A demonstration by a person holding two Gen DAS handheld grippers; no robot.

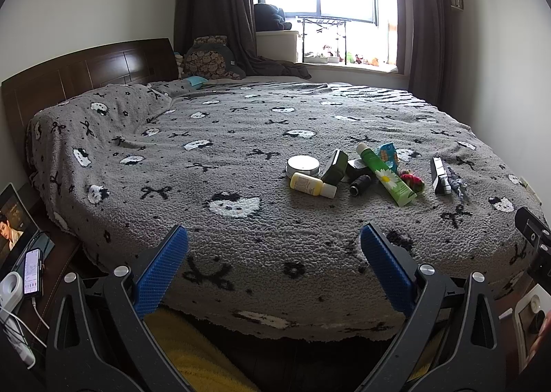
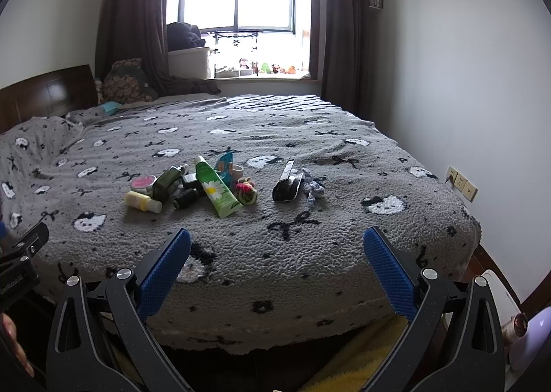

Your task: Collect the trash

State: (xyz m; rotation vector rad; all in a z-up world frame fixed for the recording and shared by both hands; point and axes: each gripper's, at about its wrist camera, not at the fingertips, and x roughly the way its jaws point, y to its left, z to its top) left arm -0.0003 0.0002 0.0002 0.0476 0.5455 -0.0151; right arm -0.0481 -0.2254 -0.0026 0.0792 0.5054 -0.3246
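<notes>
A cluster of small items lies on the grey patterned bed (image 1: pixel 241 137): a round tin (image 1: pixel 303 166), a yellow bottle (image 1: pixel 311 185), a dark green bottle (image 1: pixel 336 166), a black spool (image 1: pixel 360 184), a green daisy tube (image 1: pixel 385 175), a blue wrapper (image 1: pixel 387 154), a red hair tie (image 1: pixel 413 181) and a black-and-silver pack (image 1: pixel 440 175). The right wrist view shows the same tube (image 2: pixel 217 187), yellow bottle (image 2: pixel 143 202) and pack (image 2: pixel 287 182). My left gripper (image 1: pixel 273 240) and right gripper (image 2: pixel 277 242) are open and empty, short of the items at the bed's near edge.
A wooden headboard (image 1: pixel 86 72) and pillows are at the far left. A nightstand with a phone (image 1: pixel 32 273) and a tablet is at lower left. A window with curtains (image 1: pixel 213 6) is behind the bed. Wall sockets (image 2: pixel 461 182) are on the right wall.
</notes>
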